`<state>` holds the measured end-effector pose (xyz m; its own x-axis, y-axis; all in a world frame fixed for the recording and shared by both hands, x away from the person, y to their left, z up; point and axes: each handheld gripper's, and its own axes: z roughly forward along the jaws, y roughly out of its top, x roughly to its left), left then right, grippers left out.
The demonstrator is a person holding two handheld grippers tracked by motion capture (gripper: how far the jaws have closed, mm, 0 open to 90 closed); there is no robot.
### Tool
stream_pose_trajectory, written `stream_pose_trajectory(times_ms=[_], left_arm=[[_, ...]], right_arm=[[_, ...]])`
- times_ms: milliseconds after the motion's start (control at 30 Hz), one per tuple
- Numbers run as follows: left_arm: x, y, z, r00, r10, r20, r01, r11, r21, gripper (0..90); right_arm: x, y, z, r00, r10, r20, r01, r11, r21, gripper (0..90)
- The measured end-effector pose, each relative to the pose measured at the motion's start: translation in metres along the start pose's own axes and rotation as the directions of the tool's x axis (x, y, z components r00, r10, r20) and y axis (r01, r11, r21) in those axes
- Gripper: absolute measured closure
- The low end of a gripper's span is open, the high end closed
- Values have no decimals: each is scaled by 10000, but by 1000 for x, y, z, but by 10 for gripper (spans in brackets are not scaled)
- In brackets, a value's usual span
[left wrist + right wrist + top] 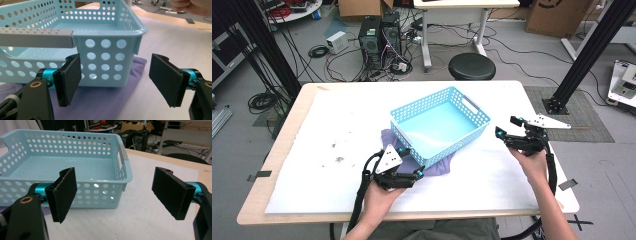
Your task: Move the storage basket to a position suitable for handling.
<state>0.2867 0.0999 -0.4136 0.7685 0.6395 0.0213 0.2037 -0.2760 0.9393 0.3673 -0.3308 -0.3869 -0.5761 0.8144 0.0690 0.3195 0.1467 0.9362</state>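
Light blue plastic basket (pixel 439 122) with round holes sits near the middle of the white-covered surface (pixel 337 130), its near corner parked on a purple cloth (pixel 439 167). Left tool (pixel 416 174) is just off that corner, jaws spread wide, nothing in them. Right tool (pixel 504 131) hangs near the basket's right side, not touching it, jaws wide apart and empty too.

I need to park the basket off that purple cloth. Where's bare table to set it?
The basket sits on the purple cloth mid-table. Widest bare patch: the white sheet between the basket and the table's left edge, lightly speckled. A narrower strip lies between the basket and the right gripper. Crowded by the left gripper.
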Motion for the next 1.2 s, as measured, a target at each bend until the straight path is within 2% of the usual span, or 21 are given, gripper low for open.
stream_pose_trajectory(times_ms=[167,367,467,533,633,767,800,833,1033,1133,1200], left_arm=[[-2,0,6,9997,5,-255,0,9998,206,261],[-3,2,12,9974,184,-701,-173,9997,157,275],[-1,2,14,9958,227,-888,-201,9993,307,274],[0,2,14,9956,197,-919,-175,9995,247,273],[0,4,13,9933,412,-1082,-391,9990,211,273],[1,4,12,9929,406,-1122,-387,9991,190,273],[1,4,12,9929,400,-1124,-379,9991,202,273],[1,4,12,9925,391,-1155,-373,9992,173,273],[4,5,9,9922,360,-1193,-336,9992,224,274],[5,5,9,9932,243,-1139,-225,9996,172,274],[5,5,8,9942,201,-1059,-189,9997,121,274]], right_arm=[[0,-1,2,10000,59,19,-59,9999,115,206],[1,-2,6,10000,-61,9,61,9998,180,206],[1,-3,9,9999,-102,-79,105,9995,307,206],[0,-4,12,9998,-75,-188,82,9991,414,205],[-5,-5,18,9994,0,-356,21,9982,600,206],[-12,-8,29,9982,7,-592,55,9946,1036,211],[-14,-10,32,9976,-69,-692,150,9930,1175,230],[-17,-11,38,9959,-131,-897,257,9897,1410,289],[-21,-11,54,9935,-330,-1087,516,9834,1737,292],[-24,-13,60,9926,-159,-1201,358,9855,1657,343],[-27,-16,65,9921,-192,-1243,408,9840,1732,344]])
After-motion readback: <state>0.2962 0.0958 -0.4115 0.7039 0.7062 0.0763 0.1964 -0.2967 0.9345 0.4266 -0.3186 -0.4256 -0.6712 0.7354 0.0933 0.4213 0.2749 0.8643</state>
